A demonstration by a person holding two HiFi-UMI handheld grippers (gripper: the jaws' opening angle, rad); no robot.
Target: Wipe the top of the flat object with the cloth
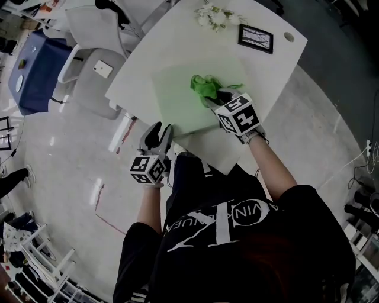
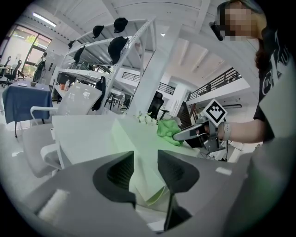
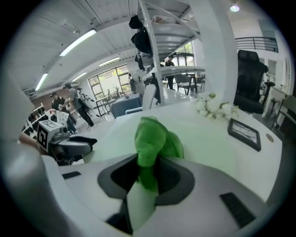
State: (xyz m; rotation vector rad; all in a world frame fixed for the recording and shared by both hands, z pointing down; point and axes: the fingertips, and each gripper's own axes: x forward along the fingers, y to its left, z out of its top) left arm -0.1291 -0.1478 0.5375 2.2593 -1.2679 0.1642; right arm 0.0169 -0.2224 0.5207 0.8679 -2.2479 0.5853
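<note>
White worktop (image 1: 172, 41) carries the pale green flat sheet (image 1: 177, 103), and the wiping step is in hand. The right tongs (image 1: 218, 98) are clenched on the bunched green cloth (image 1: 204, 86), which rests on the sheet near its middle. The left tongs (image 1: 157, 135) are spread at the sheet's near corner, gripping nothing. Next up, I'd judge: sweep across the rest with the cloth pressed flat.

Surroundings: white worktop and room beyond.
The worktop (image 1: 177, 47) carries a black-framed picture (image 1: 256, 38) near its far right corner, a round port (image 1: 289, 36) just right of it, and a spray of white flowers (image 1: 216, 16) at the far edge. A white chair (image 1: 89, 89) stands at the left with a small white card-like item (image 1: 102, 68) on its seat; a blue-draped table (image 1: 37, 68) stands further left. A white rack (image 2: 115, 55) holds dark caps (image 2: 118, 46). A black office chair (image 3: 249, 81) stands behind.
</note>
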